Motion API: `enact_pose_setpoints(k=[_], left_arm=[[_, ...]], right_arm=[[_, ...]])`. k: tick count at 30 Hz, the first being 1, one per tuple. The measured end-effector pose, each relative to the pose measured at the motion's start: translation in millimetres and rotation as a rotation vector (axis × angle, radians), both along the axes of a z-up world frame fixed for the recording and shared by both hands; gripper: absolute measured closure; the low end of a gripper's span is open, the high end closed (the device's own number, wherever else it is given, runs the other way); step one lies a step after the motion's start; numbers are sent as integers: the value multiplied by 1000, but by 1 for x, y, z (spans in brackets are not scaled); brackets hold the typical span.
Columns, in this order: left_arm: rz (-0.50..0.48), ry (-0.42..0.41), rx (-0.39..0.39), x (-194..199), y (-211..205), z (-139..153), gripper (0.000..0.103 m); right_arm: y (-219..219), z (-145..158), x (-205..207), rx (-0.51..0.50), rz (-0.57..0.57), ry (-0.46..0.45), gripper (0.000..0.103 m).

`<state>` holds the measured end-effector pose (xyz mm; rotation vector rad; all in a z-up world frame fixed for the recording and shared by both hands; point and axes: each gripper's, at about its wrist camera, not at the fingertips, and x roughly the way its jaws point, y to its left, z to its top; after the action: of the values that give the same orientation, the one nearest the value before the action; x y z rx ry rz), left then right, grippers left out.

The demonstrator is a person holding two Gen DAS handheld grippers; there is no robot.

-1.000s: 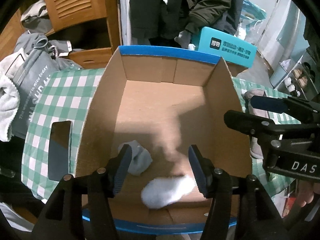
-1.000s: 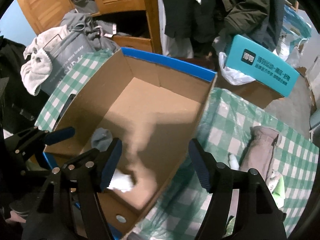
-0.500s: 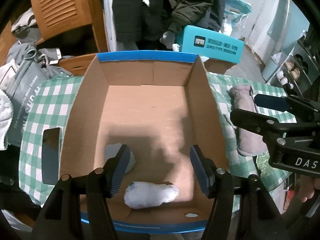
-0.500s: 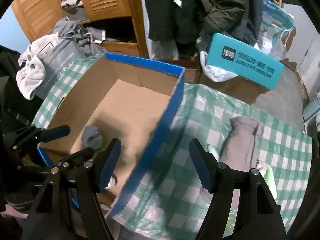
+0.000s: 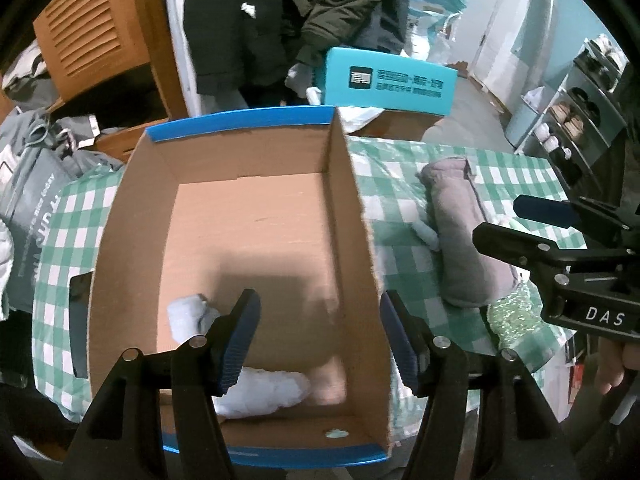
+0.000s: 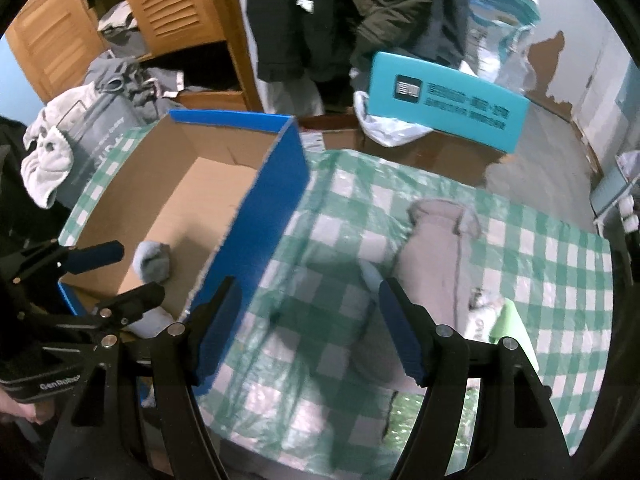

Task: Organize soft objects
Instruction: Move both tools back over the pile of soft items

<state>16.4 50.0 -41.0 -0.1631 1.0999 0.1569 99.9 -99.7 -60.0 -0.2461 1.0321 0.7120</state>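
Observation:
A blue-rimmed cardboard box point(image 5: 240, 122) stands on the green checked tablecloth point(image 6: 540, 264). Inside it lie a grey sock ball point(image 5: 188, 316) and a white sock roll point(image 5: 268, 394). The grey ball also shows in the right wrist view point(image 6: 154, 262). A rolled grey-brown cloth point(image 5: 460, 236) lies on the table right of the box, with a small white piece point(image 5: 426, 234) beside it; the roll also shows in the right wrist view point(image 6: 436, 248). My left gripper point(image 5: 320, 336) is open and empty over the box's near right corner. My right gripper point(image 6: 308, 328) is open and empty above the cloth between box and roll.
A teal carton point(image 6: 444, 100) sits on a brown box behind the table. Dark coats hang at the back point(image 5: 280, 20). A grey bag point(image 5: 28, 208) and clothes pile up at left. A green shiny packet point(image 6: 424, 416) lies near the front edge.
Both grippers have swung to the right, away from the box's middle. The right gripper has left the box and now hangs over the tablecloth near the grey-brown roll. The socks stay in the box.

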Motion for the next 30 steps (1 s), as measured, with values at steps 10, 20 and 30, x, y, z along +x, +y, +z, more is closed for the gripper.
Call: enact_pose_setpoints(k=[10, 20, 30], left_arm=[[-62, 7, 6, 12, -35, 0, 39], [-114, 18, 21, 22, -67, -2, 39], [-149, 46, 21, 31, -89, -12, 39]], right_arm=[[-48, -1, 6, -3, -66, -19, 31], [-91, -5, 14, -1, -128, -22, 31], [-132, -11, 26, -5, -196, -21, 31]])
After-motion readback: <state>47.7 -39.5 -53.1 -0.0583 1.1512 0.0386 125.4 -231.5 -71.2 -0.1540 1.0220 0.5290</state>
